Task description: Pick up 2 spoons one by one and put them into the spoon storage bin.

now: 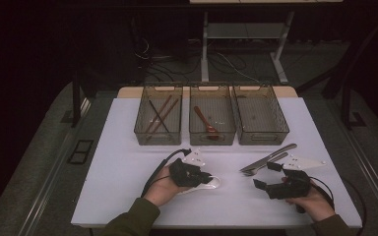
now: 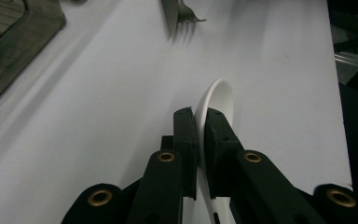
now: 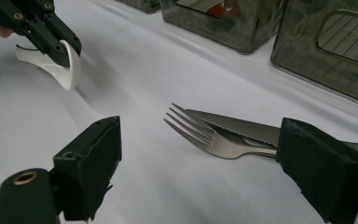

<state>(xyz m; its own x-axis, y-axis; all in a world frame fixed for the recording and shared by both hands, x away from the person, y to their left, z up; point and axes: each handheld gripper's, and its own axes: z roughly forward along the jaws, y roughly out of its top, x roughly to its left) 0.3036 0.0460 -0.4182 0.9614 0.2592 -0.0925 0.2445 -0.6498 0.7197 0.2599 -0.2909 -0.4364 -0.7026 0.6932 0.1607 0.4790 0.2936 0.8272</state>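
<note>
When carrying the white spoon (image 2: 220, 91) away, hold the left tool (image 2: 199, 114) pinched narrow on it as now, pads flat on both sides of the thin handle, bowl end sticking out past the jaws. Lift straight up first; hard to tell if touching the table (image 1: 128, 172) or hanging just above it, near the front edge, a little left of the middle. Probably best to aim for the middle bin (image 1: 211, 139), already holding a wooden spoon (image 1: 205, 123); tip the bowl down over the rim and open only then. Leave the right tool (image 1: 267, 175) wide and empty, just beside the fork (image 3: 200, 133) and knife (image 3: 242, 128) toward the right edge. Beyond these, left bin (image 1: 157, 137) with chopsticks (image 1: 160, 114) and right bin (image 1: 263, 137), all three along the back edge. White, smooth table top, likely slippery for flat cutlery. Dim room, grey carpet, cables and desk legs behind.
</note>
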